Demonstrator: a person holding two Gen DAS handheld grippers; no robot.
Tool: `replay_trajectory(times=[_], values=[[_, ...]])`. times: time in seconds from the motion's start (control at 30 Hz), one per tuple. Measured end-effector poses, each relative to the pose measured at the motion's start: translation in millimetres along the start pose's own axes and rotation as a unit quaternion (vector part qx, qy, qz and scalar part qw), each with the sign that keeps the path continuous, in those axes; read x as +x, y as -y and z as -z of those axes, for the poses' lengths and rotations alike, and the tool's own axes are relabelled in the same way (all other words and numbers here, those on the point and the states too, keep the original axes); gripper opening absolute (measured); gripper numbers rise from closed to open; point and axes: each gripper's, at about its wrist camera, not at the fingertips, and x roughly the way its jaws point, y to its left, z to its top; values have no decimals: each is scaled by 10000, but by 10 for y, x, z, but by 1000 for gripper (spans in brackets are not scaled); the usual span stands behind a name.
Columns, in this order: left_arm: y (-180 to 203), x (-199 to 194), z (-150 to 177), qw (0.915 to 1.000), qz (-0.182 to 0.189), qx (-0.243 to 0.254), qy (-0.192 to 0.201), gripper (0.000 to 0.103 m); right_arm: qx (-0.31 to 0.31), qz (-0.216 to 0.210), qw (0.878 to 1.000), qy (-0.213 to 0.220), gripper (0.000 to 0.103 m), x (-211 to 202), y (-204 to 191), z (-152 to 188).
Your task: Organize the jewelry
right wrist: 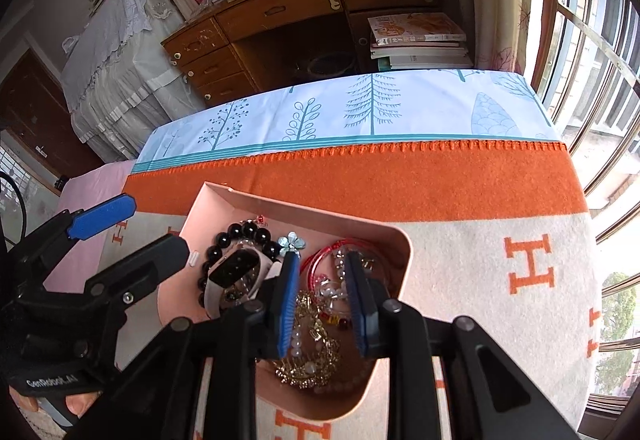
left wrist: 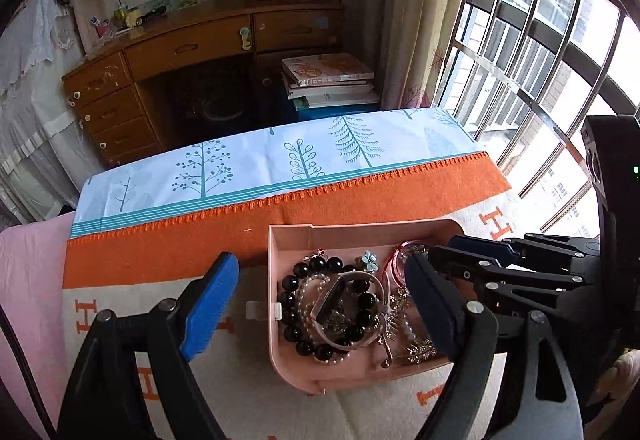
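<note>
A pink tray (left wrist: 352, 374) (right wrist: 396, 240) sits on the orange and cream blanket. It holds a black bead bracelet (left wrist: 298, 276) (right wrist: 224, 240), a pink smartwatch (left wrist: 332, 304) (right wrist: 236, 268), a red bangle (right wrist: 320, 260), a blue flower clip (left wrist: 370, 260) (right wrist: 292, 242), pearls and gold pieces (right wrist: 312, 360). My left gripper (left wrist: 320, 284) is open wide, its jaws straddling the tray's left part. My right gripper (right wrist: 324, 280) is lowered into the tray's right part with jaws partly open around the red bangle and pearls; it also shows in the left wrist view (left wrist: 472, 252).
The blanket (right wrist: 480, 199) lies over a tree-print cloth (left wrist: 280, 155) on the table. Beyond it stand a wooden desk (left wrist: 192, 47) and a stack of books (left wrist: 332, 79). A barred window (left wrist: 540, 39) is at the right.
</note>
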Motion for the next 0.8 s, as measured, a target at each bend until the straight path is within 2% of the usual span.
replay_trajectory(times=[0.13, 0.2, 0.3, 0.37, 0.47, 0.57, 0.7, 0.8], values=[[36, -326, 68, 9999, -16, -9, 148, 87, -36, 53, 9999, 150, 24, -228, -52, 70], [61, -493, 116, 9996, -156, -24, 220, 89, -79, 123, 9996, 228, 24, -351, -95, 124], [84, -766, 233, 9988, -302, -133, 353, 97, -125, 243, 9992, 290, 25, -525, -160, 235], [94, -940, 332, 9976, -442, -217, 494, 100, -186, 305, 9987, 356, 29, -641, -206, 341], [133, -1178, 523, 9953, -685, -297, 611, 100, -318, 456, 9972, 504, 35, -809, -286, 546], [166, -1370, 738, 9925, -975, -464, 570, 101, -411, 453, 9963, 596, 36, -972, -360, 783], [200, -1658, 1049, 9910, -968, -612, 698, 102, -494, 393, 9953, 729, 38, -1193, -456, 1118], [242, -1919, 1277, 9888, -1042, -737, 776, 102, -434, 338, 9957, 746, 46, -1367, -511, 1343]])
